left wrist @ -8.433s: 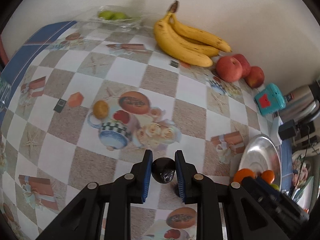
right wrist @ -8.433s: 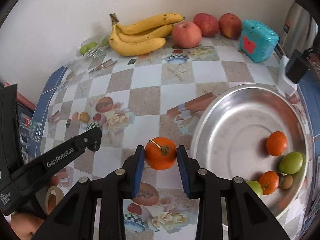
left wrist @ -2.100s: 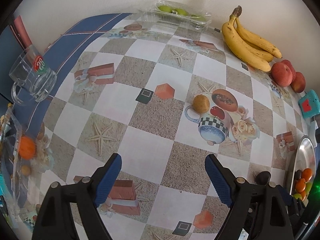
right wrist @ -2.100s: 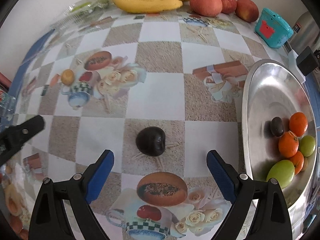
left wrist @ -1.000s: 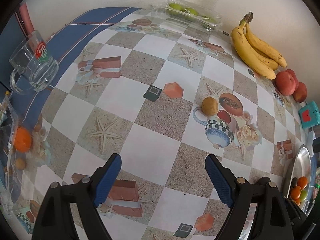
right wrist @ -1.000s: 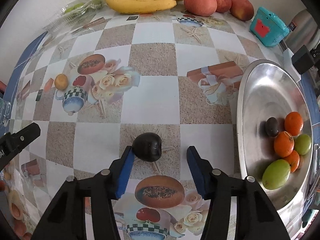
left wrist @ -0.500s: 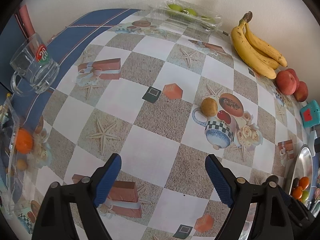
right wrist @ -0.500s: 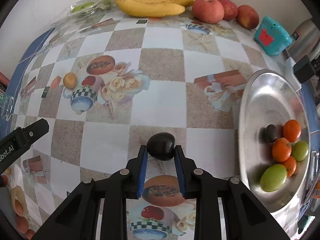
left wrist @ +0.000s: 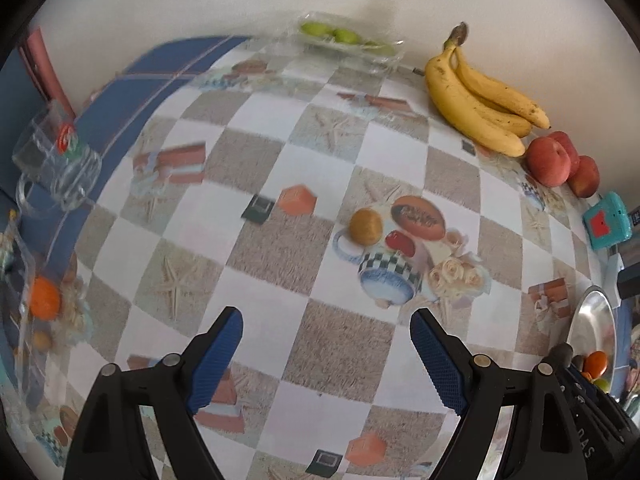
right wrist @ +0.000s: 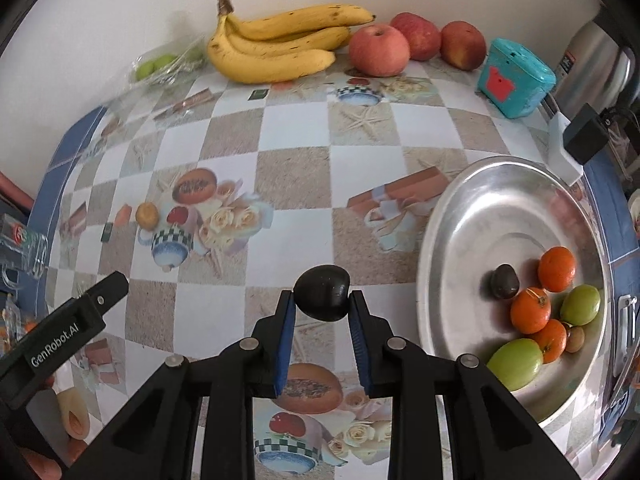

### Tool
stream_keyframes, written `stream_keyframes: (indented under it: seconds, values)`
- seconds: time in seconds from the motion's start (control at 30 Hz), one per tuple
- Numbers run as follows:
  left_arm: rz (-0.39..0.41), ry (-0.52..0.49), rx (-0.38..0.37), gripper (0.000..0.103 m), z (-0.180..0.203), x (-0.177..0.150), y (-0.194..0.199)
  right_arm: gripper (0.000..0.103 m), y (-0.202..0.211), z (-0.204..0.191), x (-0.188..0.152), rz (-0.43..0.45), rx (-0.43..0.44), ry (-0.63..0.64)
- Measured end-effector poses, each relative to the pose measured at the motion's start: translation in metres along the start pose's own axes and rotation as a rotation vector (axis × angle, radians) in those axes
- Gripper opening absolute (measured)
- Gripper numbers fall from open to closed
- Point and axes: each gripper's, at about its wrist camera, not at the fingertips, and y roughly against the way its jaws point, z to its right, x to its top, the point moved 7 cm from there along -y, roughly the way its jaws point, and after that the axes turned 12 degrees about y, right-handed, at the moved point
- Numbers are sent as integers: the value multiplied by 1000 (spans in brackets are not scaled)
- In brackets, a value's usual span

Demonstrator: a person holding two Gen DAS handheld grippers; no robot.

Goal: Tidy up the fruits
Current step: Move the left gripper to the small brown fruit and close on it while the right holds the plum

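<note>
Left wrist view:
- Your left gripper [left wrist: 326,340]: blue pads spread wide, nothing between them, poised over the checked tablecloth [left wrist: 280,248].
- Bunch of bananas [left wrist: 476,100] against the far wall; red apples [left wrist: 550,160] just beside its right end.
- Clear pack of green fruit [left wrist: 344,38] by the wall, left of the bananas.
- Glass mug [left wrist: 52,164] on the blue border at the far left.
- Teal box [left wrist: 606,220] at the right edge.
- Steel dish [left wrist: 592,324] at the lower right, mostly cut off; an orange fruit shows in it.
- Something orange at the far left edge, too blurred for you to identify.

Right wrist view:
- Your right gripper [right wrist: 322,308]: pads clamped on a dark plum [right wrist: 322,292], held clear above the tablecloth, just left of the steel dish [right wrist: 472,220].
- In the dish, gathered at its near right side: a second dark plum [right wrist: 505,280], three oranges [right wrist: 556,268], two green fruits [right wrist: 514,362] and one small brown fruit [right wrist: 575,338].
- Bananas [right wrist: 280,46], three apples [right wrist: 379,50] and teal box [right wrist: 516,78] in a row along the wall.
- Your left gripper's black finger [right wrist: 68,324] enters at the lower left
</note>
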Motion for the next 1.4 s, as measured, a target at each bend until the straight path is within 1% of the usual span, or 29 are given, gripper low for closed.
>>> stream_keyframes:
  seconds: [0.07,0.13,0.17,0.23,0.3,0.4,0.47,0.57,0.7,0.8,0.87,0.9,1.07,1.17,1.3,1.37,1.4]
  values:
    - [19,-35,14,88,4,2,1,28,0,8,0,-6,-21,-16]
    - [35,-81,43,88,7,4,1,28,0,16,-1,-10,-57,-23]
    - [32,-94,50,88,8,4,-1,28,0,20,-2,-11,-62,-29]
    - [9,-116,40,88,11,6,-7,28,-1,27,-2,-12,-53,-47]
    - [-4,-143,52,88,11,10,-14,28,0,34,0,-8,-46,-69]
    - [-1,-167,86,88,9,19,-18,28,3,40,1,2,-44,-78]
    - [-1,-177,82,88,9,27,-21,28,4,44,2,10,-43,-86]
    - [17,-192,104,87,9,38,-23,28,4,48,4,17,-29,-97]
    - [7,-187,91,82,12,47,-28,28,1,48,6,15,-27,-94]
    - [-13,-183,50,82,21,48,-32,28,0,48,6,15,-23,-92]
    - [-26,-194,38,78,29,46,-34,28,-1,49,7,17,-22,-94]
    - [-31,-206,38,74,34,44,-36,28,-1,49,8,17,-22,-93]
    - [-48,-229,46,73,50,41,-47,28,0,48,9,22,-31,-86]
    - [-72,-222,50,64,53,39,-57,28,1,48,9,21,-36,-82]
    - [-85,-215,62,51,52,37,-66,28,-1,49,9,15,-40,-82]
    - [-95,-197,62,48,49,37,-70,28,-2,50,9,13,-40,-84]
    - [-97,-187,63,43,47,37,-71,28,-2,50,9,12,-40,-84]
